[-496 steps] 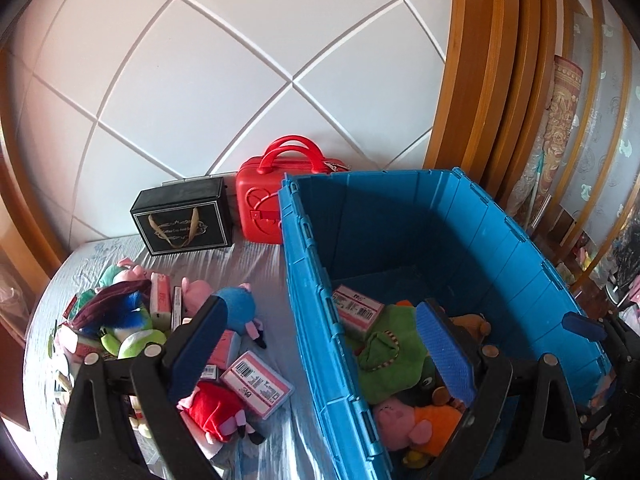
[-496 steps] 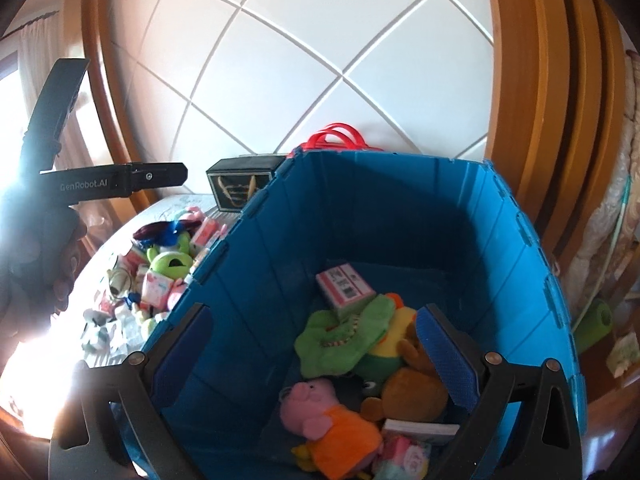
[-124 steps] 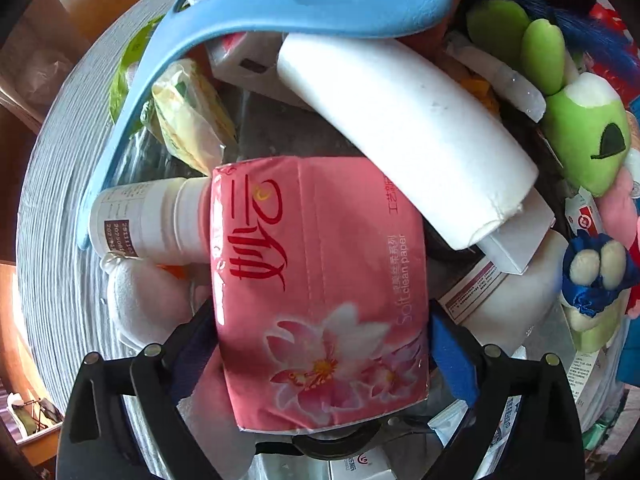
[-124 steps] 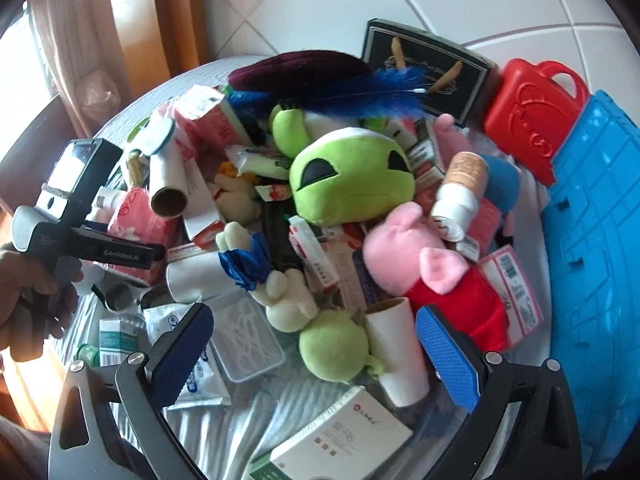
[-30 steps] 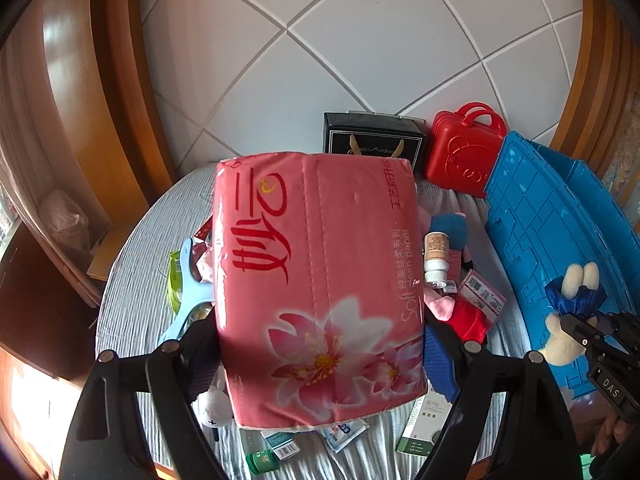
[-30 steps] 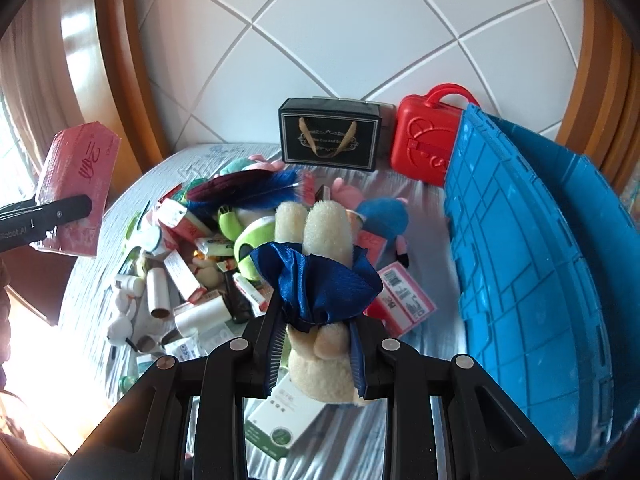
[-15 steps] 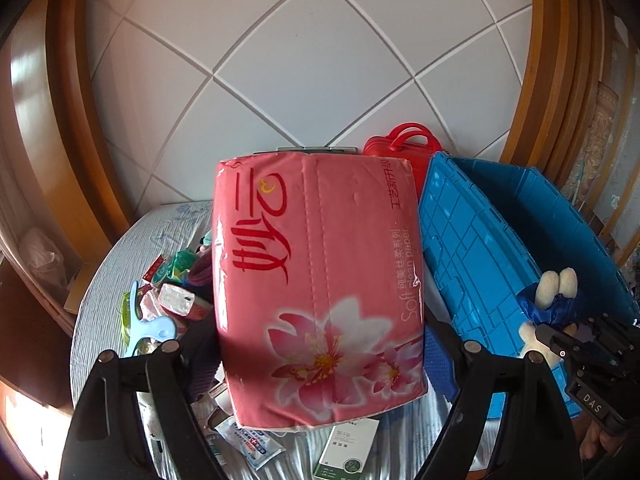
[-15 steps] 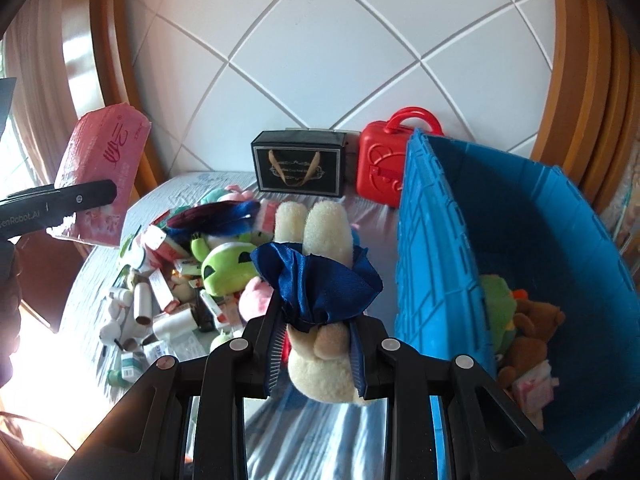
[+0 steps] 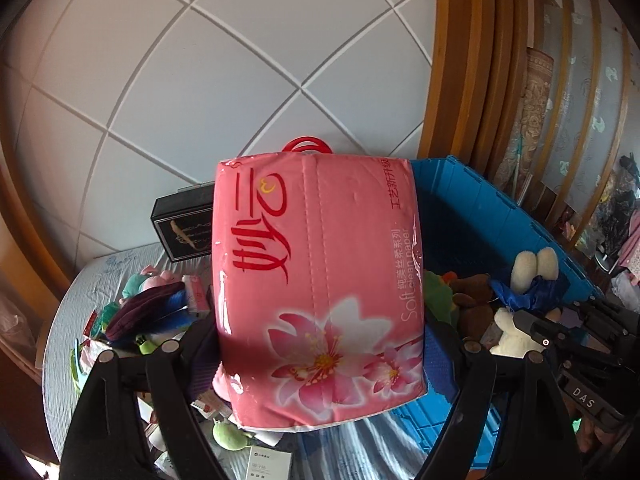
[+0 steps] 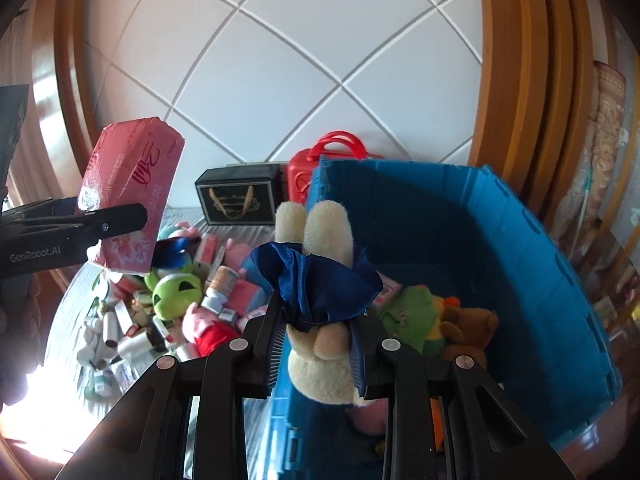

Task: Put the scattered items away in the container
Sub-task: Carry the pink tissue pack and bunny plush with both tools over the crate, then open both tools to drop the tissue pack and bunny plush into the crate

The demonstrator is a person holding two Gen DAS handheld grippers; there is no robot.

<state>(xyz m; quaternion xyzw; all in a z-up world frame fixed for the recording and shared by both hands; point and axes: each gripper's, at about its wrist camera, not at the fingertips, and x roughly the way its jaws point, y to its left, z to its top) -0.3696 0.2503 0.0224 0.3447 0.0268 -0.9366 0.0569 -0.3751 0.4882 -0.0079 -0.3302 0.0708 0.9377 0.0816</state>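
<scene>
The left gripper (image 9: 320, 344) is clamped on a pink tissue pack (image 9: 318, 292) above the surface's clutter; the right gripper (image 10: 318, 344) squeezes a cream plush rabbit (image 10: 320, 312) over the blue crate's (image 10: 520, 248) near-left rim.

Left gripper (image 9: 320, 344) jaws spread wide gripping; right gripper (image 10: 318, 344) jaws clamped narrow, both angled downward.

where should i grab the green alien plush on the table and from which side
Take the green alien plush across its rounded head, coming down from above. It lies on top of the pile with the head exposed and facing up, and it looks soft enough to squeeze. A side approach seems poor: a bottle crowds it on the right of the right wrist view.
</scene>
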